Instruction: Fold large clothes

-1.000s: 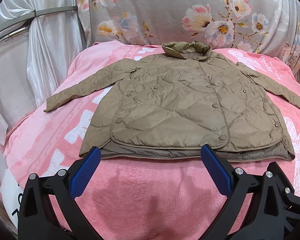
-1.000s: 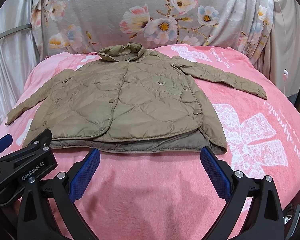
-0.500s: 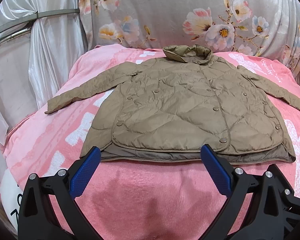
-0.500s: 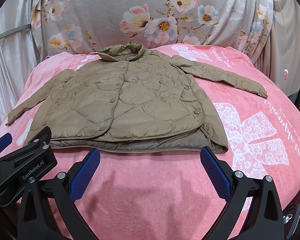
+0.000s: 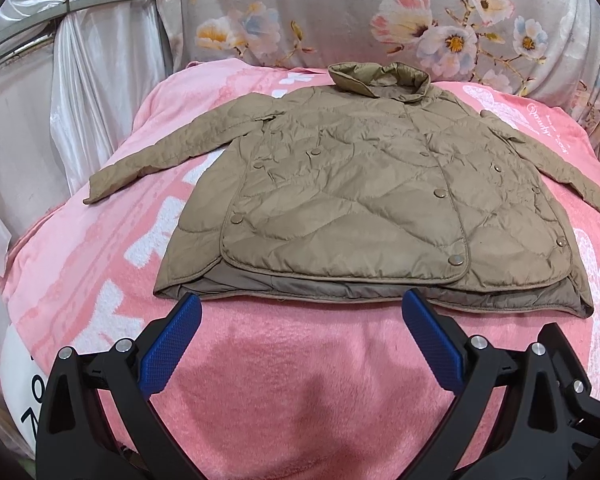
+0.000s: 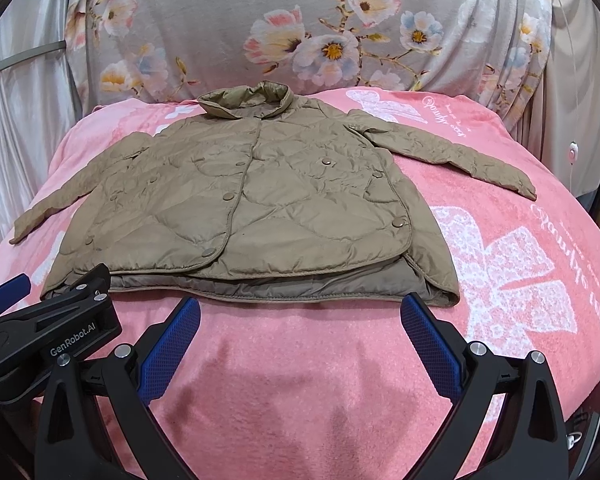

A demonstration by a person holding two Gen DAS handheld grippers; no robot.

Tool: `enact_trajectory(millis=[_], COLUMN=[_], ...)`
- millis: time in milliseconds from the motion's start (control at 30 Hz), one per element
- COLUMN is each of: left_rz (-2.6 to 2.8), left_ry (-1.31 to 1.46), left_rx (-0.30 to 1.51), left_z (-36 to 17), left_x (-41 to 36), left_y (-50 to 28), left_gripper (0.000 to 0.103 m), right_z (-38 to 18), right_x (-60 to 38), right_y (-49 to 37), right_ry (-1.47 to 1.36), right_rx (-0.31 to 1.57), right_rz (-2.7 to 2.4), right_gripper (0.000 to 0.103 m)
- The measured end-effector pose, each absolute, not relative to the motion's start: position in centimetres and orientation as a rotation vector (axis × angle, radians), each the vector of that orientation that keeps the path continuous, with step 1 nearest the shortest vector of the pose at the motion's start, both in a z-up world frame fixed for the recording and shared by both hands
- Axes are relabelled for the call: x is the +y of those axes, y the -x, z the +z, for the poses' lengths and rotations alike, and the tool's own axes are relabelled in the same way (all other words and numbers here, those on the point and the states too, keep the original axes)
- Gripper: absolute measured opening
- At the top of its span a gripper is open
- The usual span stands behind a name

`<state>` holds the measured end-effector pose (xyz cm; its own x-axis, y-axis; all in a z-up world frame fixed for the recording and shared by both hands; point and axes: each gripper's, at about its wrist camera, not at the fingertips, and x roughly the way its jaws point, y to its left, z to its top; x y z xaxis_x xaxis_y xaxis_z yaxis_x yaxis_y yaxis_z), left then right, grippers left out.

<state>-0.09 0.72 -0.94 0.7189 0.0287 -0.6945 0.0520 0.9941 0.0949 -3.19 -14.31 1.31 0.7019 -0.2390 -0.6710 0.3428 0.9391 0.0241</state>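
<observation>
Two grippers are in play, and we find both with jaws spread wide and nothing between them. The left gripper (image 5: 300,320) hovers low-centre in its frame, its blue pads (image 5: 168,350) just short of the hem of the quilted tan jacket (image 5: 364,196). The right gripper (image 6: 300,320) holds the same posture in its own view, with the left unit's body visible at lower left.

The jacket lies flat, front up and snapped shut, in mid-frame on the pink blanket (image 6: 300,380); collar (image 5: 378,76) toward the top, left sleeve (image 5: 168,160) reaching to the left edge, right sleeve (image 6: 452,152) running to the right.

We judge that no fold has begun. For a clean first fold, we recommend each gripper take one sleeve near its cuff, pinch all layers fully, and carry it across the body. The slick padded fabric may slip; close firmly before lifting.

Both tools point forward and slightly downward, level, side by side.
</observation>
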Motion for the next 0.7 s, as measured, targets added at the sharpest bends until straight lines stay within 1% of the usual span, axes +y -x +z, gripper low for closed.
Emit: enact_trajectory(millis=[700], left_rz=[-0.004], left_ry=[-0.151], left_rx=[0.777], left_z=[-1.14], left_x=[0.44], left_y=[-0.23], left_gripper=[0.098], right_z=[1.23], right_x=[-14.23], right_y=[2.86], right_ry=[-0.150], right_rx=[0.727], right_rz=[-0.332], right_gripper=[0.098])
